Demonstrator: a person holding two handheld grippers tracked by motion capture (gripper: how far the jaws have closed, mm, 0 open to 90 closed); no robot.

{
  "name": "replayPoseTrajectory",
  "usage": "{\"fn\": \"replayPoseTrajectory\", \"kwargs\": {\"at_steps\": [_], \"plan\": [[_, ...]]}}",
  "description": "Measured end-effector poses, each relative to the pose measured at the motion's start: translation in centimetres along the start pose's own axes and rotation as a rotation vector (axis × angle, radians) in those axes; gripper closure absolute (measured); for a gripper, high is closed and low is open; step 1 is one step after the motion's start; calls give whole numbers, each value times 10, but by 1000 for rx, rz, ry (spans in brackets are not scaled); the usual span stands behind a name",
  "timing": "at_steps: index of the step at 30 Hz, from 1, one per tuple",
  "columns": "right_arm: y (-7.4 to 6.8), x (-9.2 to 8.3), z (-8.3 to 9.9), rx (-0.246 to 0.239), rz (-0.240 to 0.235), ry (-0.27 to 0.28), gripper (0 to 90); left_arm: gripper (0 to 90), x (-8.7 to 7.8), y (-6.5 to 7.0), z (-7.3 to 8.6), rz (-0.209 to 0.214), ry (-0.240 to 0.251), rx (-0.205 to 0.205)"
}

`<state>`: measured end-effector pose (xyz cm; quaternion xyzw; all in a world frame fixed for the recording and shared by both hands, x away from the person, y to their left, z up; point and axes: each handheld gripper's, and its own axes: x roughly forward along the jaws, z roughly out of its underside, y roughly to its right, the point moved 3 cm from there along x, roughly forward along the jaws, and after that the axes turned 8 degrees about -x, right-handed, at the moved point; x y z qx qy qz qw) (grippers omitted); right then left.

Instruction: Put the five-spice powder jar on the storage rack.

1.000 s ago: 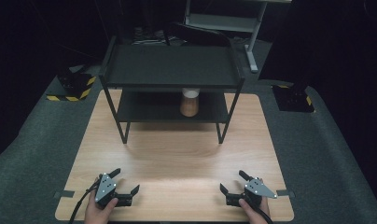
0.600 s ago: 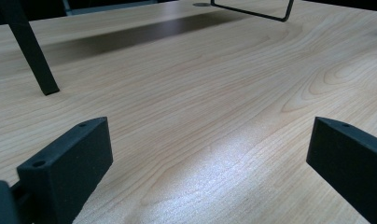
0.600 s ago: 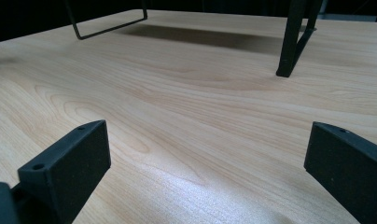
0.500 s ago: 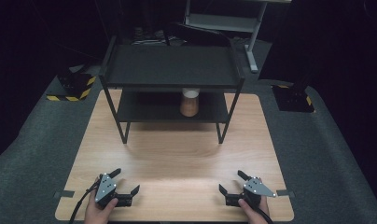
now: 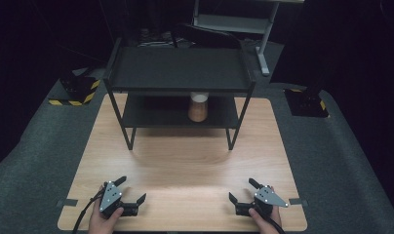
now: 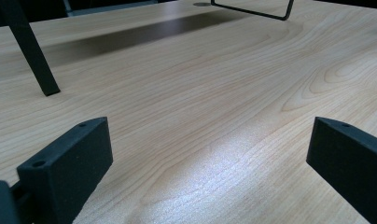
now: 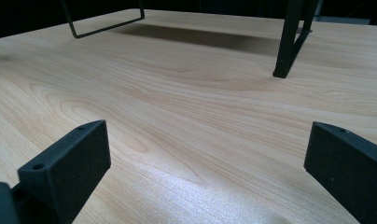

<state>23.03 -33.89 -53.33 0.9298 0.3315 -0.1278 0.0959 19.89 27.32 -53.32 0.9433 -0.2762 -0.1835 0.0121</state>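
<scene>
- Both grippers sit low at the near edge of the wooden table (image 5: 185,161) in the high view. The left gripper (image 5: 131,191) is held in the person's left hand (image 5: 103,222) at the near left corner, its jaws spread wide and pointing forward and to the right, with nothing between them. Its cable trails off the near edge.
- The right gripper (image 5: 243,191) is held in the right hand (image 5: 264,220) at the near right corner, jaws equally wide apart, pointing forward and to the left, empty.
- A black two-tier shelf rack (image 5: 180,70) stands at the far half of the table, well apart from both grippers. A jar (image 5: 198,107) with brown contents and a white lid stands on its lower shelf, about midway along.
- Left gripper view: the left gripper (image 6: 210,154) has its two black jaws far apart over bare wood, close above the surface; a rack leg (image 6: 30,51) rises ahead at left.
- Right gripper view: the right gripper (image 7: 207,154) shows the same wide gap, holding nothing; a rack leg (image 7: 289,39) stands ahead at right.
</scene>
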Motion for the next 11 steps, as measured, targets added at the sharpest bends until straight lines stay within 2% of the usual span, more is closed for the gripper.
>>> {"fn": "replayPoseTrajectory", "kwargs": {"at_steps": [11], "plan": [[0,0,0,7,1,3,2,5,0,1,0,-5,-2,-3]]}}
